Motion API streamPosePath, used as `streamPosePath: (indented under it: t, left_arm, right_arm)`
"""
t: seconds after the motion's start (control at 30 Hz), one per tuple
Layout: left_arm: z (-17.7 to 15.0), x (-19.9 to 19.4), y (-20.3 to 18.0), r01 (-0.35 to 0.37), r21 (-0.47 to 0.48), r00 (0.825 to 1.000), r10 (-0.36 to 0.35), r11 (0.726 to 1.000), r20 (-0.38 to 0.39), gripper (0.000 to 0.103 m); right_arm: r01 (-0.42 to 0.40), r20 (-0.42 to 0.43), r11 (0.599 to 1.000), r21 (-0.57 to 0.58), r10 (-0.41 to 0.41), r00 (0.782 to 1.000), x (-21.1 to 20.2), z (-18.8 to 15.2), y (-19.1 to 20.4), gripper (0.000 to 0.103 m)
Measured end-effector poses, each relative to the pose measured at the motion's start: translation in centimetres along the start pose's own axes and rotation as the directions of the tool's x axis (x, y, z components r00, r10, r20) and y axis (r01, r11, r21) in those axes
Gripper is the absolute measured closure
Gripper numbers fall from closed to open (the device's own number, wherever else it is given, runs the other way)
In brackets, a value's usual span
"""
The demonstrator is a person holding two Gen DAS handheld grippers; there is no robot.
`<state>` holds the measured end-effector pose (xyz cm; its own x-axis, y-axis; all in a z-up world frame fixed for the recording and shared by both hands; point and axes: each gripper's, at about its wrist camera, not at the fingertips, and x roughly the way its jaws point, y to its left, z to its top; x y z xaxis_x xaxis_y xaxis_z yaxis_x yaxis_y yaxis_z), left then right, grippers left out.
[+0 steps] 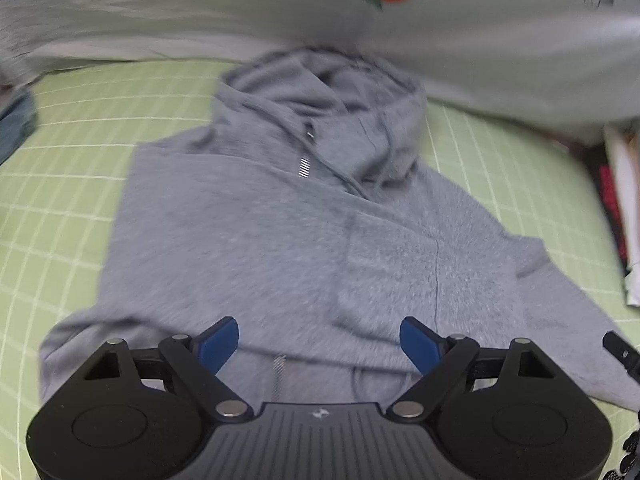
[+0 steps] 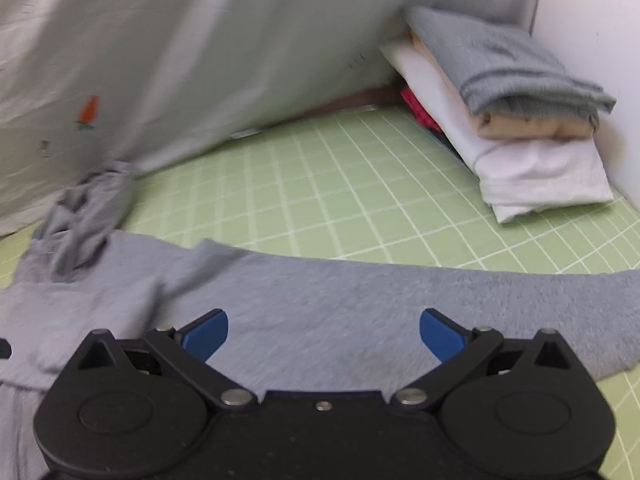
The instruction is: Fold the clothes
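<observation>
A: Hoodie (image 1: 304, 240) first — where does it lie against the claws?

B: Start at the left claw (image 1: 319, 344). Its blue pads stand wide apart with nothing between them; grey fabric sits right below, with the zipper and a drawstring near six o'clock. Outward, toward twelve, the body runs up to the rumpled hood (image 1: 320, 112), which is up against a pale sheet with carrot prints (image 1: 480, 40).

A: And the other one?

B: The right claw (image 2: 324, 334) is spread just as wide and holds nothing. Under it a sleeve (image 2: 400, 300) runs out toward three o'clock. Past that, green checked bedding (image 2: 340, 184), then a stack of folded clothes (image 2: 520, 120) at about one o'clock, well apart from the sleeve.

A: So the garment is flat?

B: Mostly spread, front up, on the green bedding. One side looks already turned in; the blur makes the edges hard to judge.

A: How will it handle?

B: Soft and limp, I'd say, thick fleece with some weight, so it should drape and sag rather than hold a line. Not slippery, not fragile.

A: Where to take hold?

B: I'd pinch the sleeve near its cuff with the right claw, and an edge of the hem with the left, taking one layer and avoiding the zipper and the cord.
</observation>
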<state>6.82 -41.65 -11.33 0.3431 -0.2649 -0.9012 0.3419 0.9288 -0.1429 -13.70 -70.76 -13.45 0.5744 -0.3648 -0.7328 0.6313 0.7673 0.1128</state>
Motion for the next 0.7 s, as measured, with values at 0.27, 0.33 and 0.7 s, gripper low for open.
streamPosePath:
  t: [0.27, 0.33, 0.7]
  left_arm:
    - [1.0, 4.6, -1.4, 0.035, 0.069, 0.992, -0.026, 0.997, -0.122, 0.059]
    - [0.9, 4.7, -1.5, 0.046, 0.075, 0.992, -0.037, 0.996, -0.119, 0.068]
    - [1.2, -0.8, -0.5, -0.032, 0.154, 0.997, 0.02, 0.988, 0.08, 0.093]
  right_arm:
    - [0.06, -0.064, 0.998, -0.003, -0.06, 0.996, 3.6, -0.1, -1.0, 0.0]
    - [0.065, -0.086, 0.998, 0.019, -0.063, 0.994, 4.0, -0.4, -1.2, 0.0]
    - [0.056, -0.103, 0.997, -0.06, -0.062, 0.993, 4.3, -1.3, 0.6, 0.0]
